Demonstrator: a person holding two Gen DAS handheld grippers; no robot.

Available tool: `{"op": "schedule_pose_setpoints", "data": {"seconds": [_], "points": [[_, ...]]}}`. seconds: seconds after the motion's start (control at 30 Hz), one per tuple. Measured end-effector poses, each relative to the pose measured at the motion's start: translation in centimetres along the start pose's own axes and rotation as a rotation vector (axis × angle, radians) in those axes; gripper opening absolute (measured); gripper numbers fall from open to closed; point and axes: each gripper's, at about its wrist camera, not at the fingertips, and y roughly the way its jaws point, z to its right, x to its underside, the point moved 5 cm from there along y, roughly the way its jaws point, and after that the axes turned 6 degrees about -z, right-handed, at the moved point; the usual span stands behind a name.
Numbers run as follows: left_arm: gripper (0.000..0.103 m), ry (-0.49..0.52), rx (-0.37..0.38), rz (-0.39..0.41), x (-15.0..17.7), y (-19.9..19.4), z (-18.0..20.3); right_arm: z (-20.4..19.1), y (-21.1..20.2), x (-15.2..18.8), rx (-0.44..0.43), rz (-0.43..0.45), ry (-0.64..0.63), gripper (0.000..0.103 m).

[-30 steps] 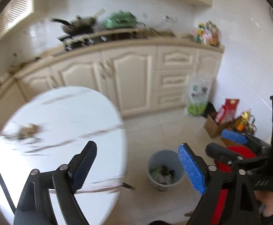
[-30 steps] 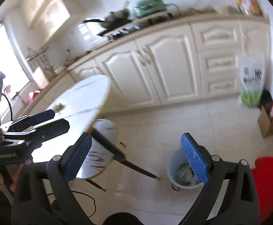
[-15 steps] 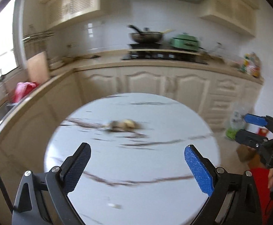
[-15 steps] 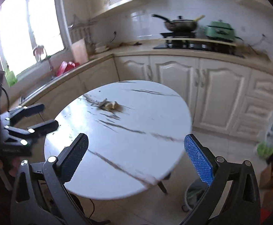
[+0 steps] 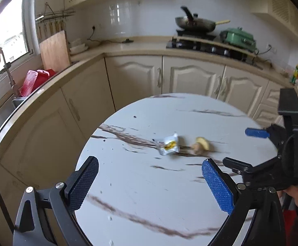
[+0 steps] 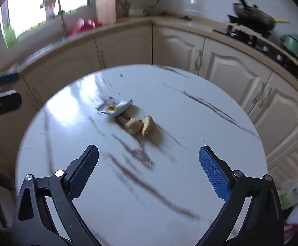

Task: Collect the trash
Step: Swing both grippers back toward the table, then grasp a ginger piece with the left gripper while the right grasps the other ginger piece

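Note:
A white crumpled wrapper with a yellow mark lies near the middle of the round white marble table. Just right of it lie brown-yellow food scraps. My left gripper is open and empty above the table's near side. My right gripper is open and empty, also short of the trash; it shows at the right edge of the left wrist view. The trash bin is out of view.
Cream cabinets and a countertop curve behind the table. On the countertop stand a stove with a pan, a green pot, a wooden cutting board and a red rack. A green-white bag sits on the floor at the right.
Both grippers have swung left from the floor bin toward the table and moved closer over it. The wrapper and scraps now lie ahead of both. Both stay open.

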Motion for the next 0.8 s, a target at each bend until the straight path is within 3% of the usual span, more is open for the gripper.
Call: {"op": "schedule_pose_setpoints", "data": {"seconds": [0.07,0.27,0.5,0.57,0.73,0.8], "points": [[0.099,0.006,-0.006,-0.034,-1.0,2.1,0.0,0.2,1.9,-0.5,0.038,-0.034,-0.020,0.091],[0.099,-0.001,-0.004,-0.094,-4.1,7.9,-0.5,1.2,5.9,-1.2,-0.012,-0.078,-0.004,0.082],[0.099,0.016,0.014,-0.124,-8.8,15.6,1.4,0.8,6.9,-1.9,-0.165,-0.062,-0.032,0.076],[0.099,0.029,0.018,-0.131,-9.2,16.9,2.1,0.5,7.2,-1.8,-0.225,-0.072,-0.040,0.061],[0.099,0.019,0.004,-0.154,-9.8,19.8,2.9,-0.1,7.2,-1.7,-0.276,-0.065,-0.060,0.043],[0.099,0.029,-0.007,-0.154,-9.8,20.2,3.1,-0.2,7.0,-1.6,-0.255,-0.062,-0.073,0.040]]}}
